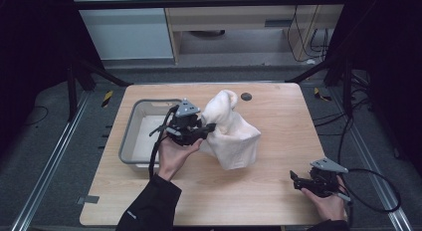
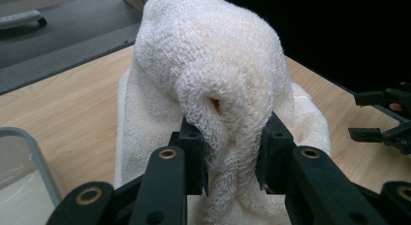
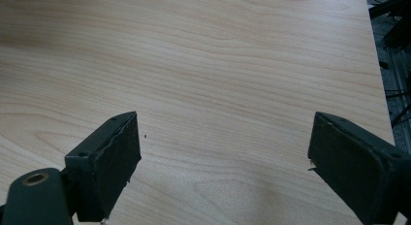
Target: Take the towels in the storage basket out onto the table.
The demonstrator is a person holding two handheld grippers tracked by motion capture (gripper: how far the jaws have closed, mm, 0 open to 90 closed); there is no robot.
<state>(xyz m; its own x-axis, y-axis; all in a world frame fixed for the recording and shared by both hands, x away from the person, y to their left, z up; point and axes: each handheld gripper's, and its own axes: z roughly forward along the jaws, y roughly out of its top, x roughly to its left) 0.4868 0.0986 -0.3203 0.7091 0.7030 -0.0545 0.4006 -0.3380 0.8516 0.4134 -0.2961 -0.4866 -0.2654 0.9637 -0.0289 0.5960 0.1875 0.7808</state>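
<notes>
A: Where is the towel (image 1: pixel 230 131)?

B: Mid-table, bunched up, its lower end on the wood. The left gripper (image 2: pixel 232 152) is clamped on a fold of it, just beside the grey bin (image 1: pixel 130 136), which sits at the table's (image 1: pixel 278 191) left edge.

A: And the right gripper (image 1: pixel 294 179)?

B: Near the front right corner, well apart from the towel, jaws spread wide over bare wood with nothing between them.

A: Room to move?

B: Open tabletop between towel and right gripper. The bin looks empty, though its floor is partly hidden.
</notes>
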